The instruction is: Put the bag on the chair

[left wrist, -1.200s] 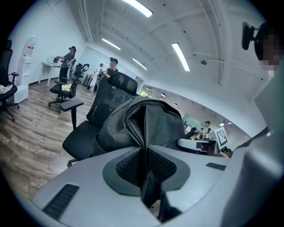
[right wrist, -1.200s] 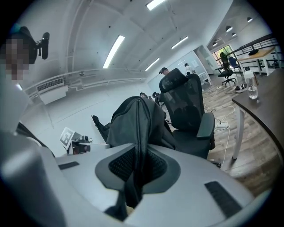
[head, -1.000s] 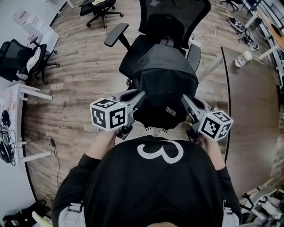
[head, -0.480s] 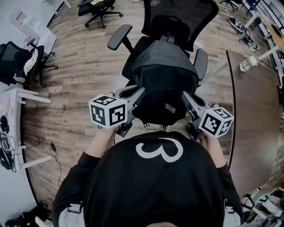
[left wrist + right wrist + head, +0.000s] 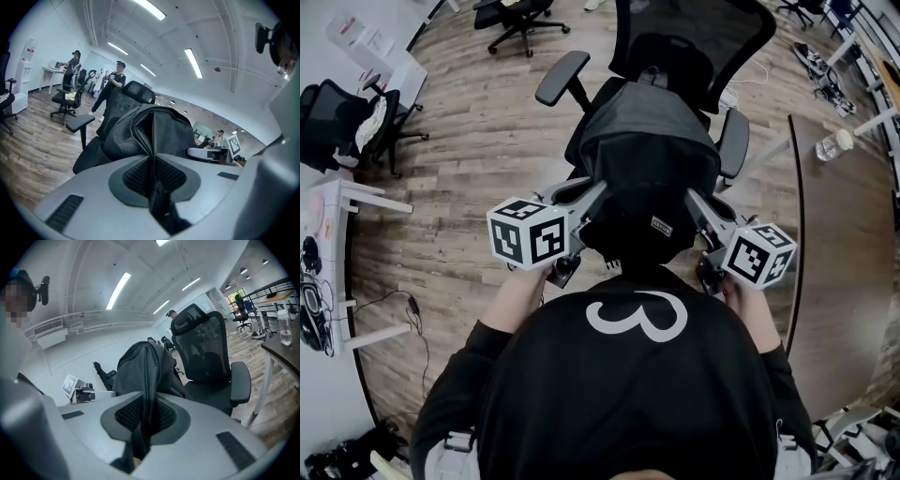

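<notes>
- Compared with a second ago, the bag [image 5: 647, 159] is slightly closer to the chair [image 5: 694, 42] backrest, over its seat.
- Left gripper [image 5: 600, 194] jaws pinch the bag fabric.
- Right gripper [image 5: 690, 198] jaws pinch it too.

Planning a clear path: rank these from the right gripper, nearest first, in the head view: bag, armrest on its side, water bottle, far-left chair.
1. bag, clamped in the right gripper jaws.
2. armrest, just ahead, right of the bag.
3. water bottle, on the table, far right.
4. far-left chair, at the left edge.
</notes>
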Demonstrator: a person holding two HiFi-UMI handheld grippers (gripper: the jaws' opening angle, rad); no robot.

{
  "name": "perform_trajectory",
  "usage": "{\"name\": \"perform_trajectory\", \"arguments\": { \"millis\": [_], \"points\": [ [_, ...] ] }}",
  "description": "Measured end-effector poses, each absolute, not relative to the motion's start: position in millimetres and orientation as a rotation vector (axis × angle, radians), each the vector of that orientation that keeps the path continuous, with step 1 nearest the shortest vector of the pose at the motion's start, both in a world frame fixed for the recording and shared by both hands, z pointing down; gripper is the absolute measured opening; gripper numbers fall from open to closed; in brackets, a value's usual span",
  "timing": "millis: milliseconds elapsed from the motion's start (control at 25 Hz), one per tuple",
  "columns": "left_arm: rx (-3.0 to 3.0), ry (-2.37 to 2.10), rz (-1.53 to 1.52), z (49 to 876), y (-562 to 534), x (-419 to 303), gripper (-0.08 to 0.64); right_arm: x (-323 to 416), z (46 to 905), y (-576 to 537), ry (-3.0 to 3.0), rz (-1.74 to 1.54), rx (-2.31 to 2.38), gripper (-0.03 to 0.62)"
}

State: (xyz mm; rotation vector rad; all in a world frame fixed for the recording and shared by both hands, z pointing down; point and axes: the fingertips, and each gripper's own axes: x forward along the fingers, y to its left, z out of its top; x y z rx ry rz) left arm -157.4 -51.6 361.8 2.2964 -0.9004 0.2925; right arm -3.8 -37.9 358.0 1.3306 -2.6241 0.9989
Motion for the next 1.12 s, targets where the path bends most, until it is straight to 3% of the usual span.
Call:
{"name": "perform_trajectory", "arguments": {
  "millis": [1120],
  "points": [
    [2.209, -0.922, 0.342, 394.1, -250.9, -109.2, 0.055, 44.1, 389.0, -240.0, -2.594, 1.079, 1.269, 0.048]
  ]
}}
